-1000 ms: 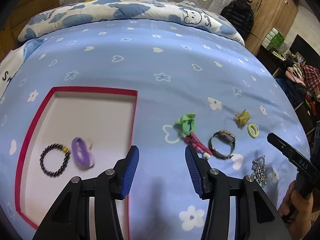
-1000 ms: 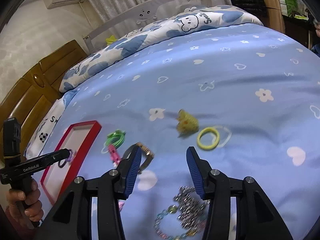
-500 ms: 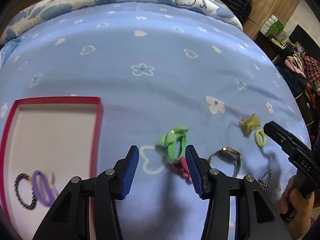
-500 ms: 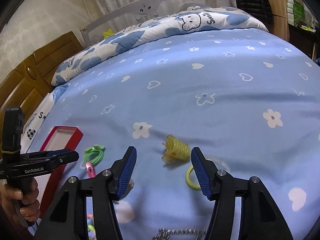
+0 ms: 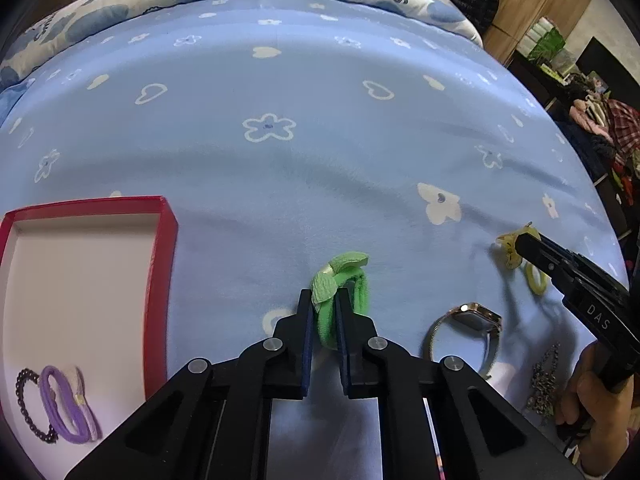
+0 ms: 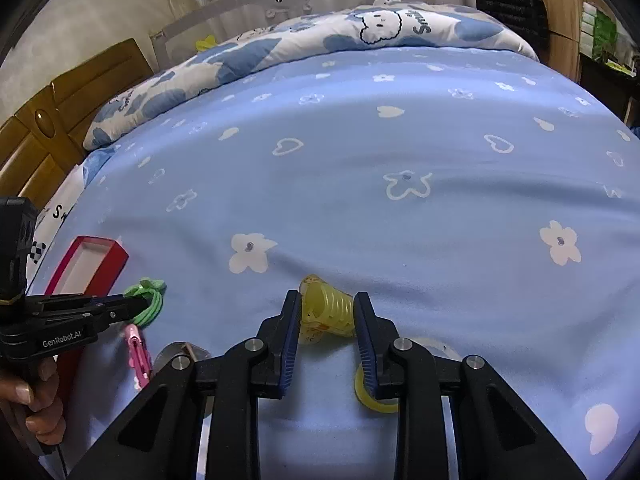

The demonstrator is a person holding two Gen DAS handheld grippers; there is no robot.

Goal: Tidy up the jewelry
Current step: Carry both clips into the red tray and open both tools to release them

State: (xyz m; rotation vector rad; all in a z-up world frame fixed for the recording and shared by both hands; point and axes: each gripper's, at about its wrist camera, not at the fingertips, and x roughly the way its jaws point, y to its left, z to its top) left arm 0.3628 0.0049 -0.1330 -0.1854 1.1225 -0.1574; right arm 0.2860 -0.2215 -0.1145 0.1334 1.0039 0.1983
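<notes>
Two grippers are down on the blue bed sheet (image 5: 320, 160), and I am working them from far away. My left gripper (image 5: 323, 300) is squeezing in on the green hair tie (image 5: 344, 280), and its blue pads press the tie from both sides. The tie lies on the sheet, a little way to the right of the red box (image 5: 164, 248). My right gripper (image 6: 326, 304) is closing too, with the yellow hair clip (image 6: 328, 312) between its jaws. The left pad looks like it touches the clip, but I cannot be sure the right pad does yet.

Inside the red box, near its front corner, lie a black bead bracelet (image 5: 28, 408) and a purple hair tie (image 5: 64, 408), touching each other. Farther right of the box than the green tie, a watch (image 5: 468, 328) rests on the sheet. A yellow hair ring (image 5: 536, 278) lies just beside the yellow clip. A shiny chain (image 5: 544, 384) sits at the far right, near the hand (image 5: 592, 396) that holds my right gripper. In the right wrist view, a pink clip (image 6: 138, 352) lies just below the green tie.
</notes>
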